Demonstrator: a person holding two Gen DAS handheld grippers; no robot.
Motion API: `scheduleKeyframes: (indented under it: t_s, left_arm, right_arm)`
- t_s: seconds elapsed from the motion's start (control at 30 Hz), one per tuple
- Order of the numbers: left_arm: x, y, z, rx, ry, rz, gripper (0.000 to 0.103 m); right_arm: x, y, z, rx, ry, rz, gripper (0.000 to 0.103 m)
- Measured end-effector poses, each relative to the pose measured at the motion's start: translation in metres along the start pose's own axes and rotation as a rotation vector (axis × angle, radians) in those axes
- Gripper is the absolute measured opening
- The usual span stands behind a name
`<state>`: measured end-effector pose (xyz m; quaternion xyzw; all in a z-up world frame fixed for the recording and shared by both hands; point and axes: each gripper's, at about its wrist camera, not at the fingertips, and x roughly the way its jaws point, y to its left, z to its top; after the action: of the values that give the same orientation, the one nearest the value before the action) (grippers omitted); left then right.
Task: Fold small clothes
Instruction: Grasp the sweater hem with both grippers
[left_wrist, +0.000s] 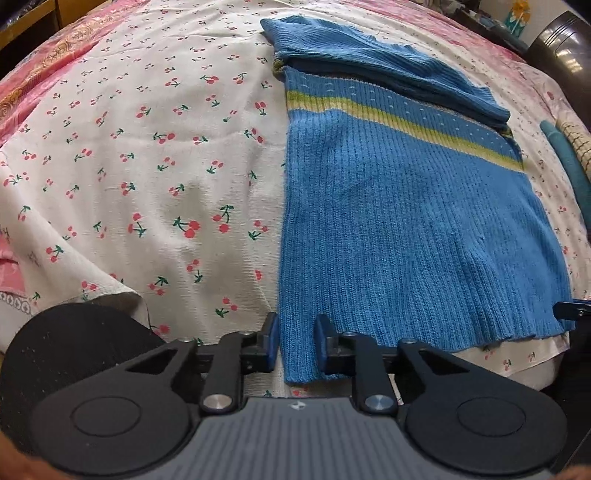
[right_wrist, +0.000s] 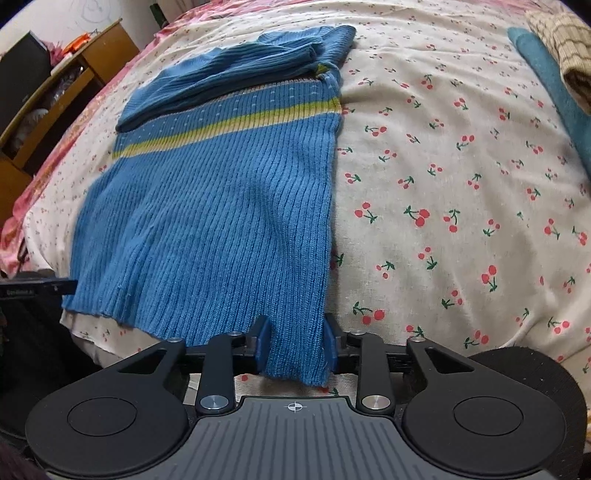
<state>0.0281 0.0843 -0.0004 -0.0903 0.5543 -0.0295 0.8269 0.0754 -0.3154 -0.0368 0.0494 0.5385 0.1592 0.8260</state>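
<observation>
A blue knit sweater (left_wrist: 406, 221) with a yellow-green stripe lies flat on a cherry-print sheet (left_wrist: 147, 166), its sleeves folded across the top. My left gripper (left_wrist: 297, 345) is open, its jaws on either side of the sweater's near left hem corner. In the right wrist view the same sweater (right_wrist: 207, 206) lies at the left. My right gripper (right_wrist: 297, 345) is open, its jaws on either side of the near right hem corner. The tip of the right gripper shows at the right edge of the left wrist view (left_wrist: 570, 309).
The bed's near edge runs just under both grippers. A teal cloth (right_wrist: 554, 81) and a checked beige cloth (right_wrist: 561, 48) lie at the far right. A wooden shelf unit (right_wrist: 55, 96) stands past the bed's left side. A pink bedspread (left_wrist: 44, 74) borders the sheet.
</observation>
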Motion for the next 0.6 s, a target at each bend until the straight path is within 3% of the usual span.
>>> scheduleKeyframes:
  t_s: [0.2,0.6]
  left_arm:
    - [-0.004,-0.001,-0.003,-0.011,-0.022,-0.036,0.017]
    - [0.005,-0.006,0.002,-0.025,-0.005,-0.021,0.016]
  right_arm:
    - [-0.003,-0.006,-0.003,0.045,-0.017,0.036,0.01]
    - [0.004,-0.01,0.001,0.083,-0.009,0.061,0.014]
